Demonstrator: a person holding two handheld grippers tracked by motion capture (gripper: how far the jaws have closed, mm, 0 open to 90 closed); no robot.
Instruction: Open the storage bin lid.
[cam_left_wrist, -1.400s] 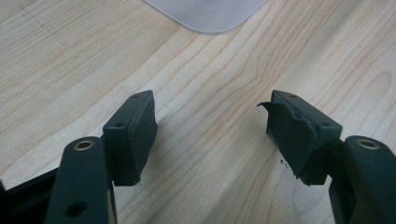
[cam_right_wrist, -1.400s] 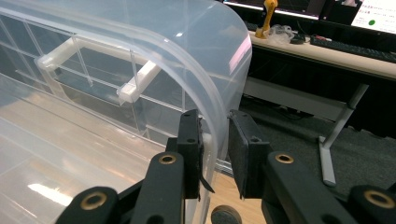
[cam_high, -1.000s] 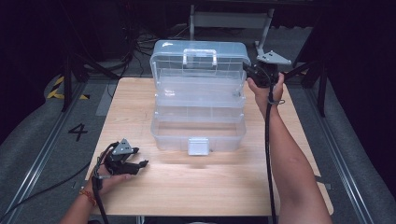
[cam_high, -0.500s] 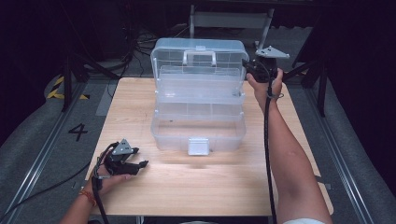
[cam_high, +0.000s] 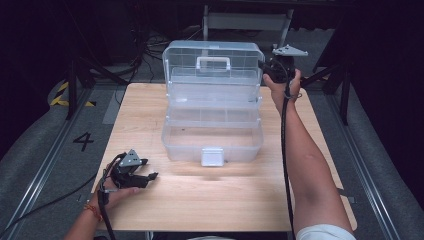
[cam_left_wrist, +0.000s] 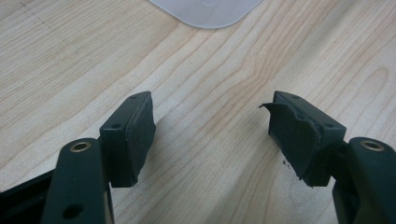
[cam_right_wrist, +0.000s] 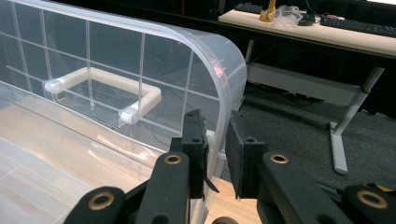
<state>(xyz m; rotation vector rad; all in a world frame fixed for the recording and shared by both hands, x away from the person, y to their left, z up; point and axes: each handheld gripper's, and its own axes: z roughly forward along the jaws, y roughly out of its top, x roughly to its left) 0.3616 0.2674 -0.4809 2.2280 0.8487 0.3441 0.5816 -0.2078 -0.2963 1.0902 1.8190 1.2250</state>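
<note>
While the clear plastic toolbox (cam_high: 212, 117) stands in the middle of the pale, wood-grained table (cam_high: 150, 105), its rounded, grid-ribbed lid (cam_high: 212, 62) is raised upright at the far side, showing a white handle (cam_high: 213, 62) through the see-through wall. The box is smooth and glossy, with rounded corners and a frosted white latch (cam_high: 212, 156) hanging at its near front. An inner tray (cam_high: 212, 116) split into compartments sits across the upper part; it and the base below it look empty.

The right gripper (cam_right_wrist: 215, 140) pinches the lid's right edge, its black padded jaws pressed on either side of the thin curved wall. Against a second ago, the lid stands more upright and the right hand has shifted slightly toward the far side with it, while the jaws have barely tightened.

The left gripper (cam_high: 148, 176) rests on the table's near left corner, well apart from the box, its jaws spread with bare wood between them; one rubber pad (cam_left_wrist: 294, 135) is torn and ragged. It lies where it did before.
</note>
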